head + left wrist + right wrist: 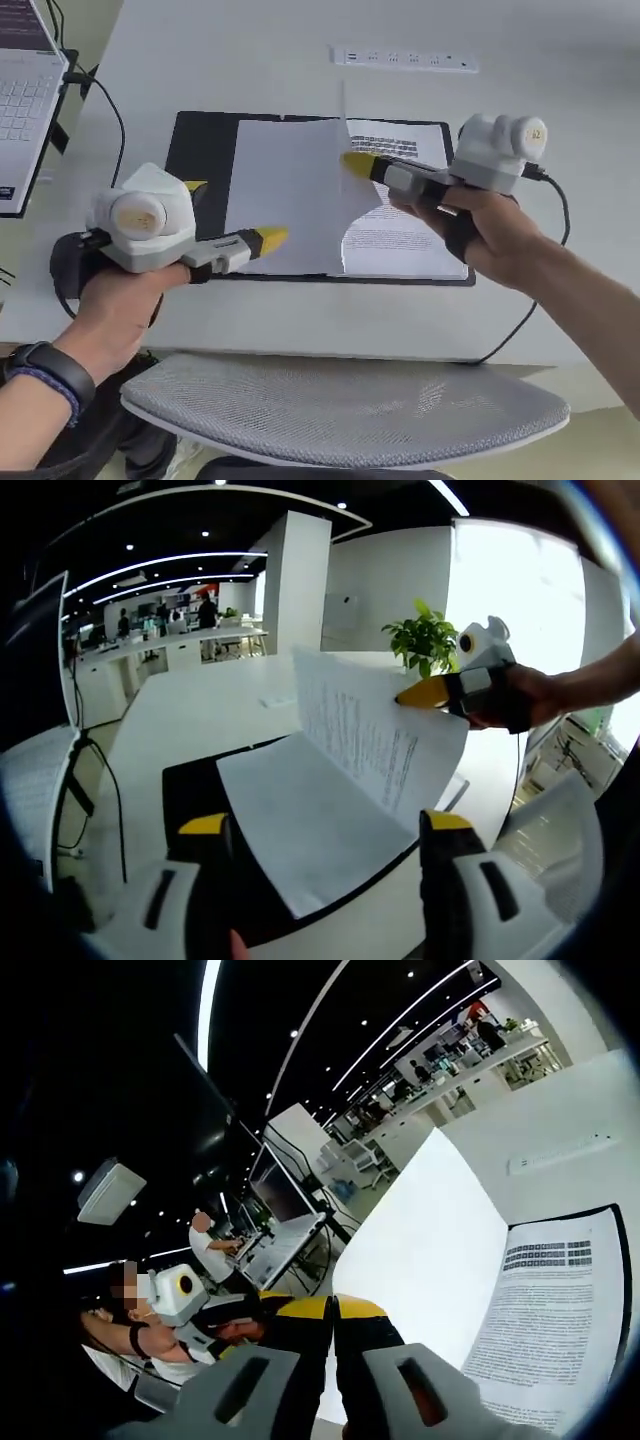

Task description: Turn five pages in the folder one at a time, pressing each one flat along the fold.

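Note:
A black folder [200,150] lies open on the white table [250,60]. One white page [300,190] is lifted from the right side and stands partly upright over the fold. My right gripper [358,163] is shut on that page's edge, and its closed yellow jaws [333,1310] pinch the sheet [430,1230]. Beneath lies a printed page [545,1310]. My left gripper [232,212] hovers open over the folder's left front corner, apart from the paper. In the left gripper view its open jaws [325,825] face the lifted page [370,740] and the right gripper [425,693].
A laptop [20,90] sits at the table's far left with a cable [115,115] running from it. A white power strip [405,60] lies behind the folder. A grey mesh chair [340,405] is below the table's front edge. A plant [425,640] stands farther off.

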